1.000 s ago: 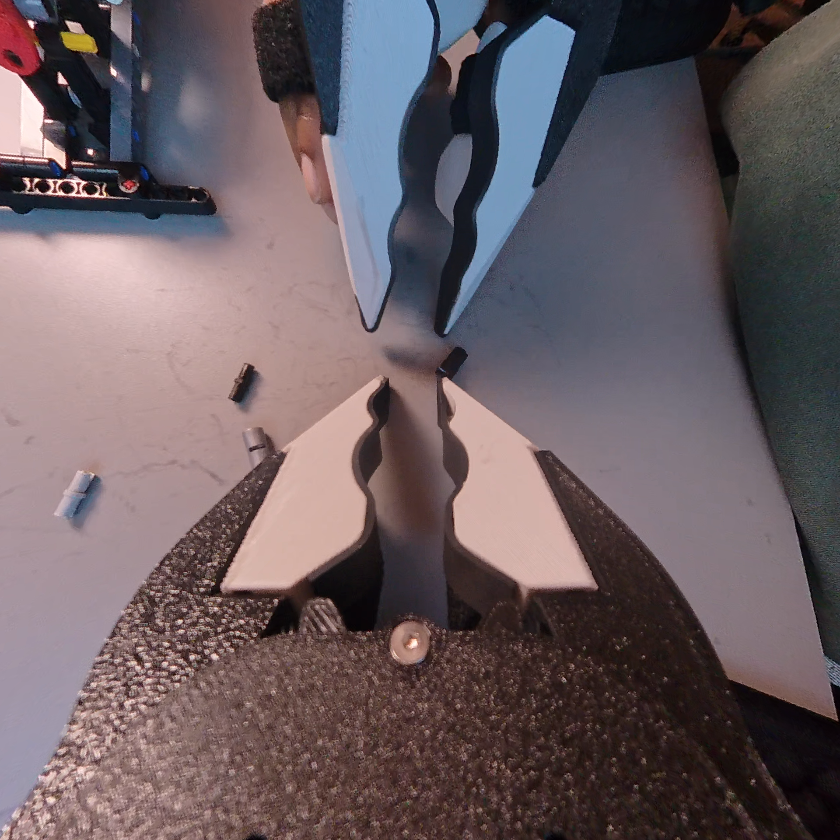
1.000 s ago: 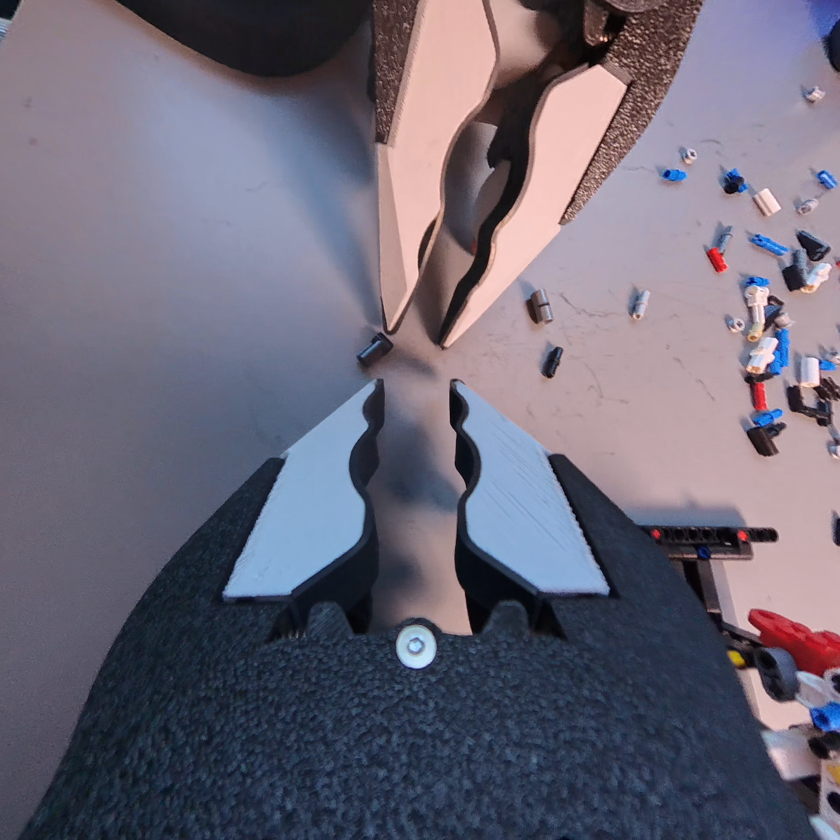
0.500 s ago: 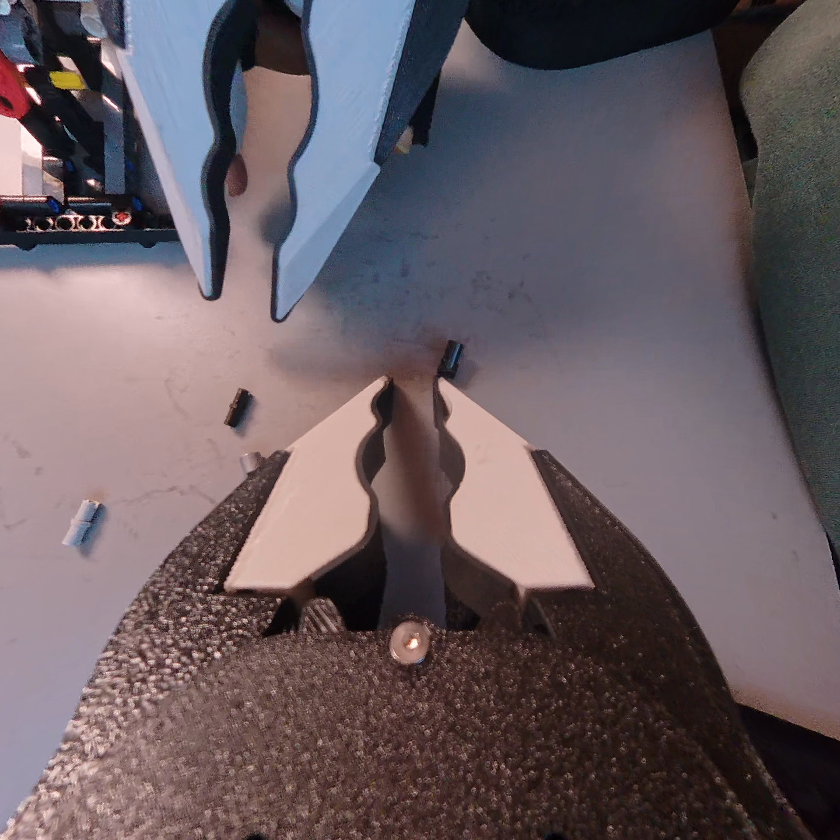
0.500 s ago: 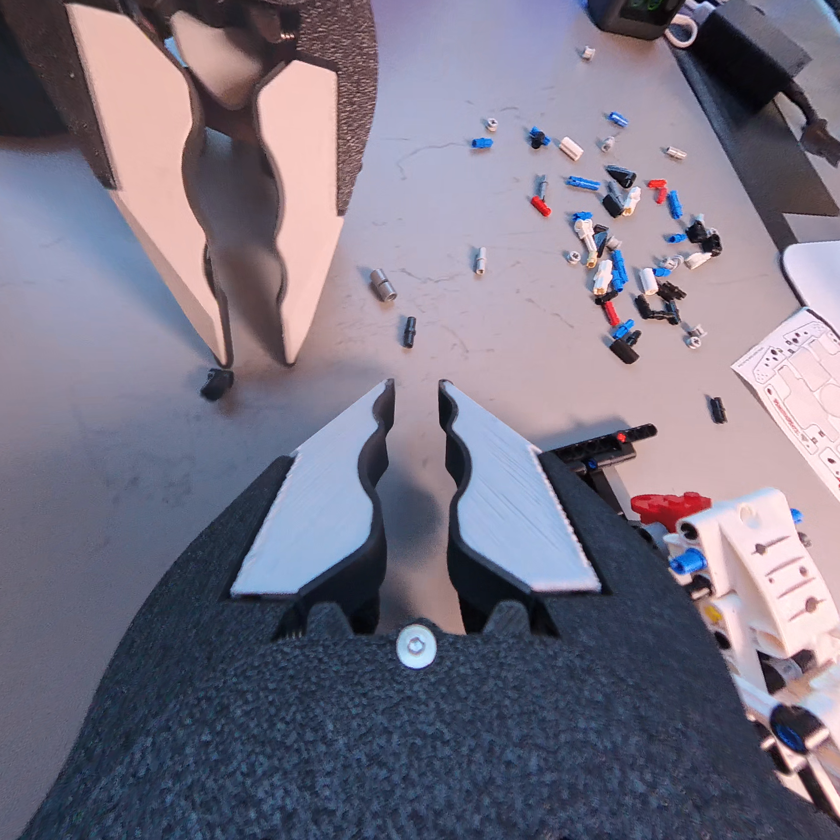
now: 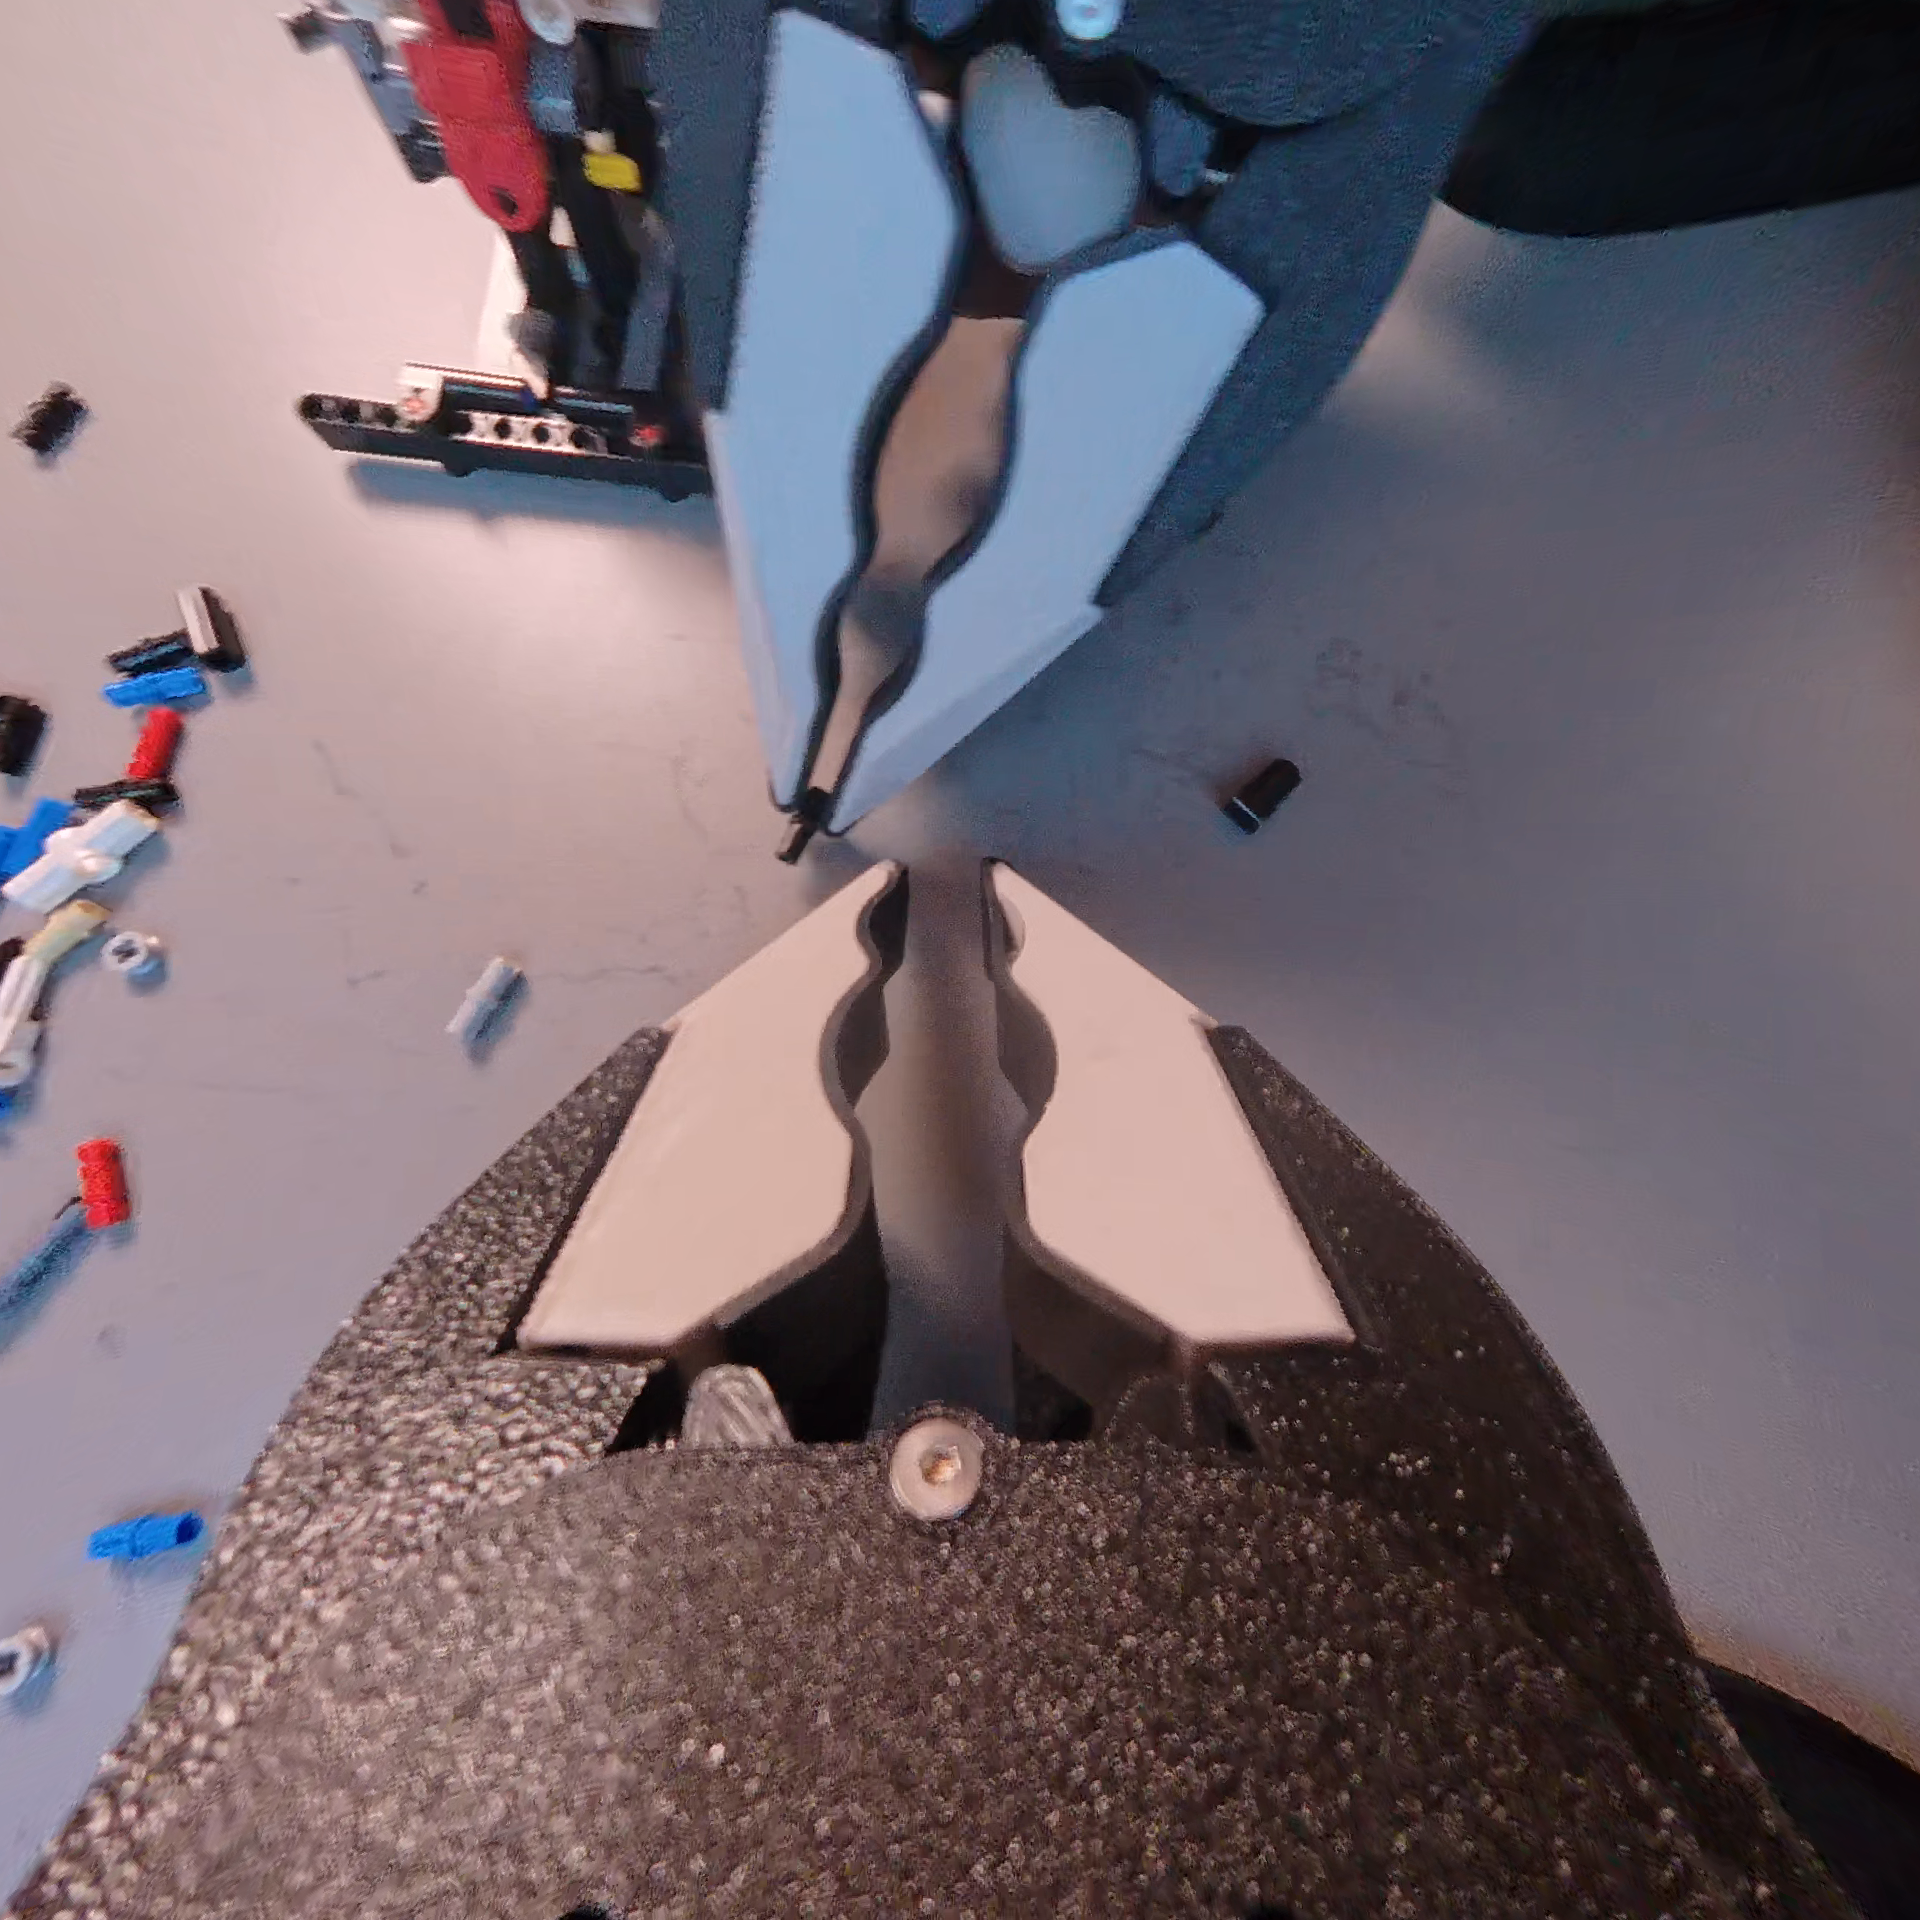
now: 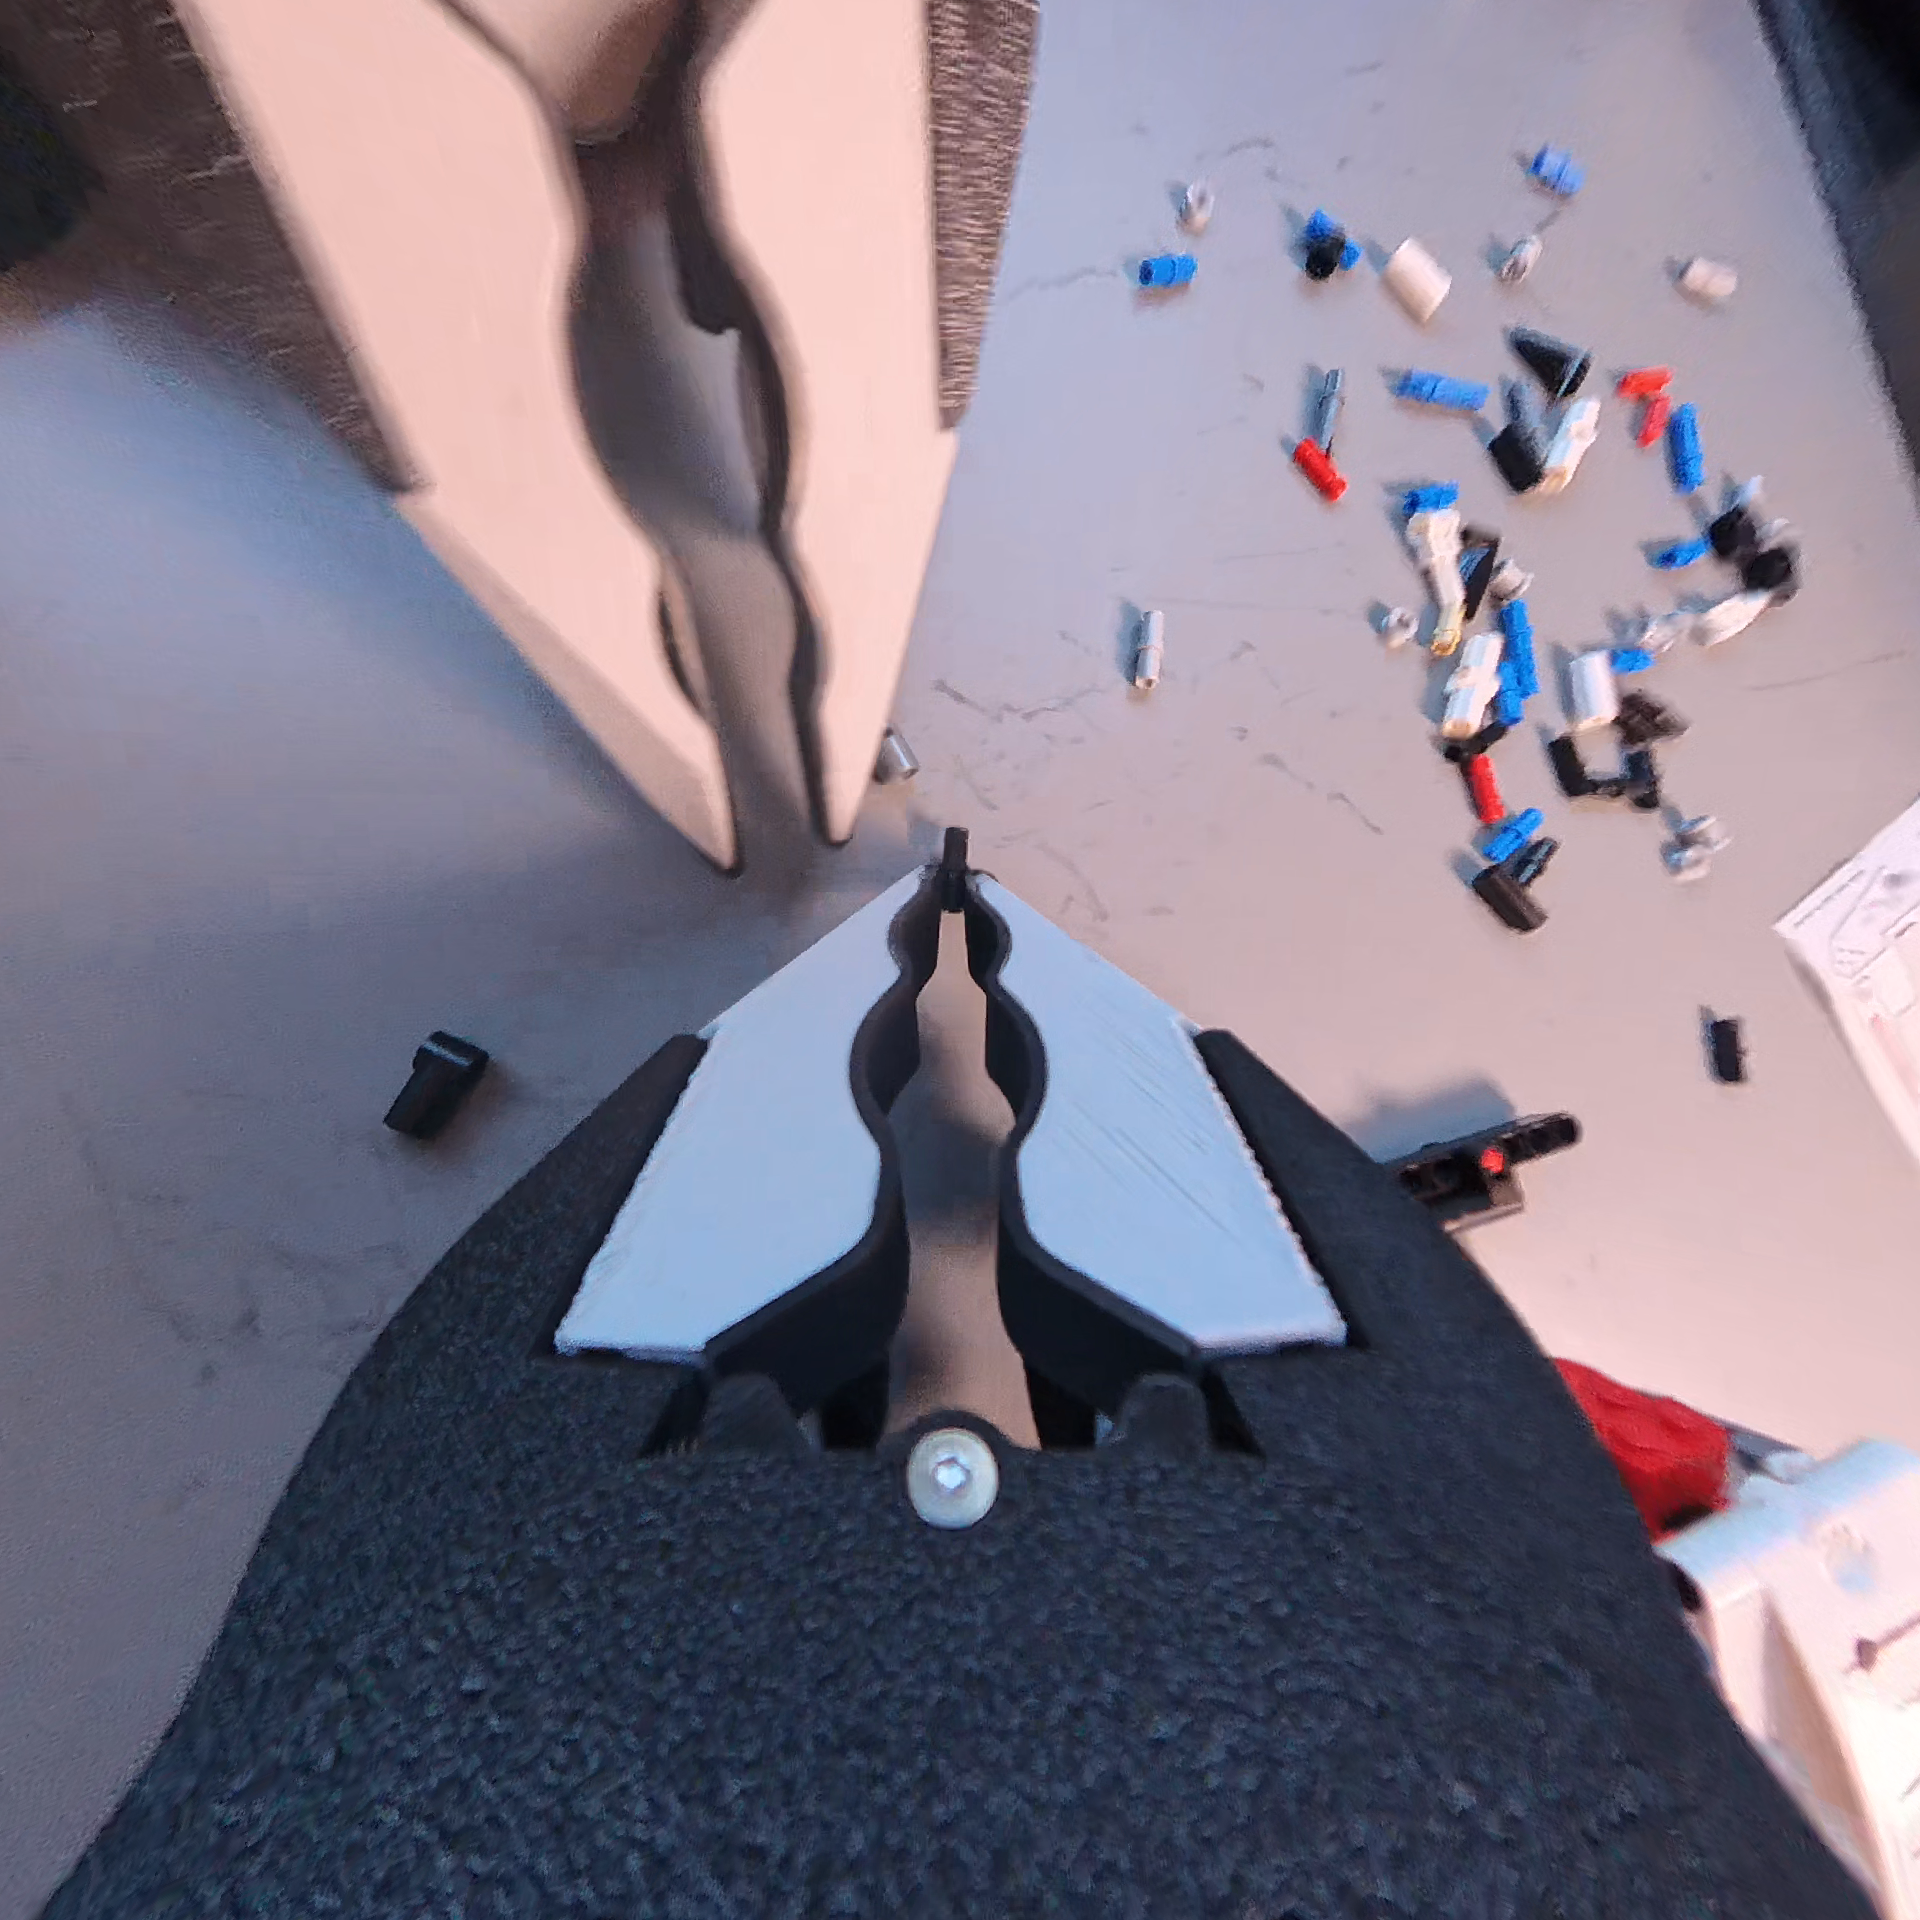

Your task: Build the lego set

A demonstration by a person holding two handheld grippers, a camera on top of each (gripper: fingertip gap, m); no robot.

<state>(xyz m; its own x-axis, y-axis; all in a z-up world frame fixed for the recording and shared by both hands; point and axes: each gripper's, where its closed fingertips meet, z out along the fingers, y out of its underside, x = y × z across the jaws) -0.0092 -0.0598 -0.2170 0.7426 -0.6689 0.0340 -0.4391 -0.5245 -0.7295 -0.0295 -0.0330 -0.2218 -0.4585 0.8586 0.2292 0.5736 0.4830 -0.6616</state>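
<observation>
Though far from done, with only a half-built model point(image 5: 473, 125) at the far side of the table point(image 5: 1558, 623) and lots of little loose pieces point(image 6: 1507, 623) spread out beside it, busy with one small step. Pinching a tiny black pin point(image 6: 953, 857) tight in the tips of the right gripper point(image 6: 951, 883), close to the table, with the left gripper point(image 5: 940, 878) a little open, empty, right beside the pin. Left to do, most likely: pushing the pin into the model, then fitting all the rest, like the short black tube point(image 5: 1260, 795) lying near.

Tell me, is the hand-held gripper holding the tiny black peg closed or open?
Closed. The right hand-held gripper has its fingertips pinched together on the black peg, which pokes out past them.
</observation>
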